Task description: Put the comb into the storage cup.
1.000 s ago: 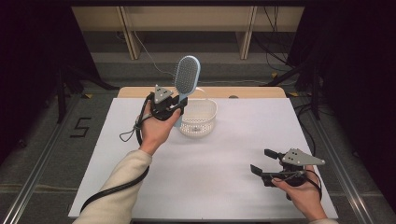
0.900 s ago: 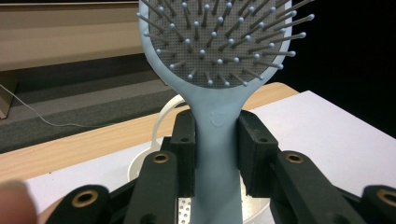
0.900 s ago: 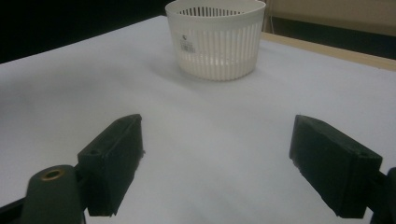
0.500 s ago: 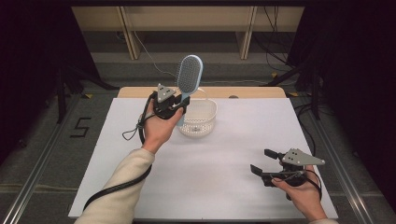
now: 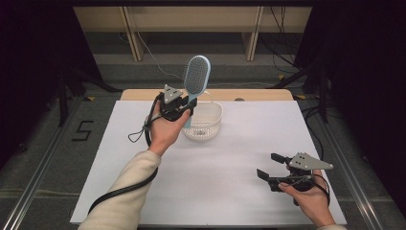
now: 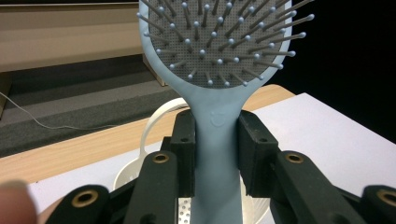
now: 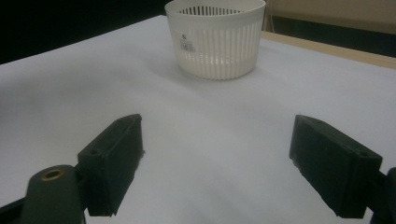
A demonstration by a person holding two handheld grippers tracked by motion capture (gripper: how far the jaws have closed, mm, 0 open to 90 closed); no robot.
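Left gripper [image 6: 215, 154]: clamped on blue hairbrush [image 5: 195, 79] handle, brush upright above white basket [image 5: 205, 120]. Right gripper [image 5: 269, 165]: jaws wide apart, empty, well apart from basket.

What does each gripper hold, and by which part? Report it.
The left gripper holds the light blue hairbrush by its handle, just below the bristle head, jaws clamped on both sides. The right gripper holds nothing; its jaws stand open.
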